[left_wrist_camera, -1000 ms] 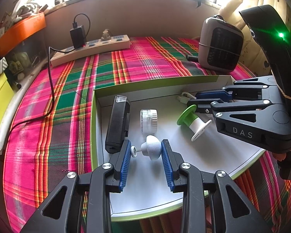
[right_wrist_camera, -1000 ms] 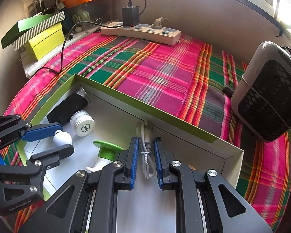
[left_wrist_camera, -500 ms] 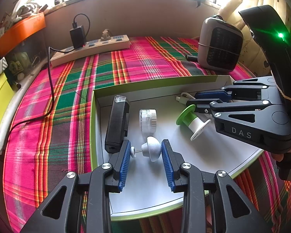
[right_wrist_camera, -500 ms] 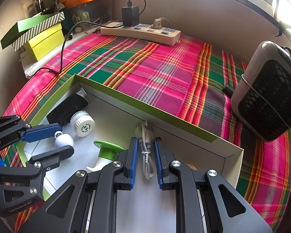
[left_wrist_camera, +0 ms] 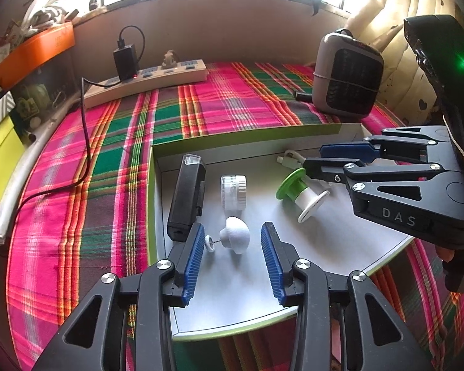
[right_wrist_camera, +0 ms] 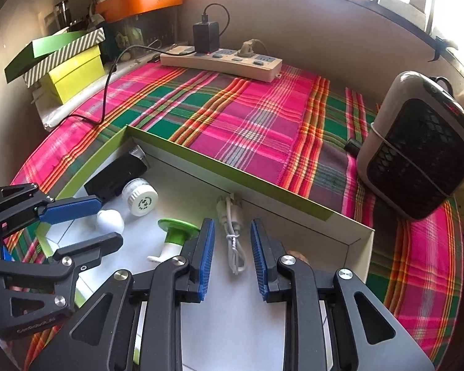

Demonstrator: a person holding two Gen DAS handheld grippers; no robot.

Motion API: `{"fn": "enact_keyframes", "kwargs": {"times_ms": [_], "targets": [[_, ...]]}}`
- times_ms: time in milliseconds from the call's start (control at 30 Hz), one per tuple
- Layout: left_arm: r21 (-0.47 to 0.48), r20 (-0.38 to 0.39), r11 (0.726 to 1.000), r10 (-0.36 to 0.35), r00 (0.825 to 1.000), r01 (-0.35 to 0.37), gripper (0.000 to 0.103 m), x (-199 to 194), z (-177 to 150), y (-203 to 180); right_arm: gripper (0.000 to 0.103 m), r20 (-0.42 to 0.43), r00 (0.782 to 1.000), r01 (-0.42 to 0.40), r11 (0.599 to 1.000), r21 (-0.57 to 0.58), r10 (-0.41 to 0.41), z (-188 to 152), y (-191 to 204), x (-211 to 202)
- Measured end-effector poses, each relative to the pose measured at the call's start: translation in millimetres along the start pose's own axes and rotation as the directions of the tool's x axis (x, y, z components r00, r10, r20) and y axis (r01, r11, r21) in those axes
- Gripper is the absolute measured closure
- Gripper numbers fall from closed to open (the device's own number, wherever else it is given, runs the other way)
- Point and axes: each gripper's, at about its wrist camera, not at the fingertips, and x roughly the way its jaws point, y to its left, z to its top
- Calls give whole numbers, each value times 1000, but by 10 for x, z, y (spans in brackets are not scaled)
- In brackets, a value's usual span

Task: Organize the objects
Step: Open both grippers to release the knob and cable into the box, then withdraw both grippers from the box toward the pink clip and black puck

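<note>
A shallow white box with green rim lies on the plaid cloth. In it are a black device, a small white jar, a white knob with a pin, a green-and-white spool and a coiled white cable. My left gripper is open around the white knob without touching it. My right gripper is open with the cable between its pads.
A power strip with a black charger lies at the back. A small grey heater stands at the right. Yellow and green striped boxes and an orange tray are at the left.
My right gripper has opened wider around the cable. My left gripper has stayed open around the knob, which has barely shifted.
</note>
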Motion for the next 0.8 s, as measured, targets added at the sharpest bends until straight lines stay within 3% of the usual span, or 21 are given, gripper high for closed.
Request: {"fn": "enact_keyframes", "kwargs": {"times_ms": [800], "targets": [[-42, 73, 999, -5, 997, 8, 66, -525, -223, 0, 76, 109, 994, 6, 998, 60, -13, -322, 75, -608]]}}
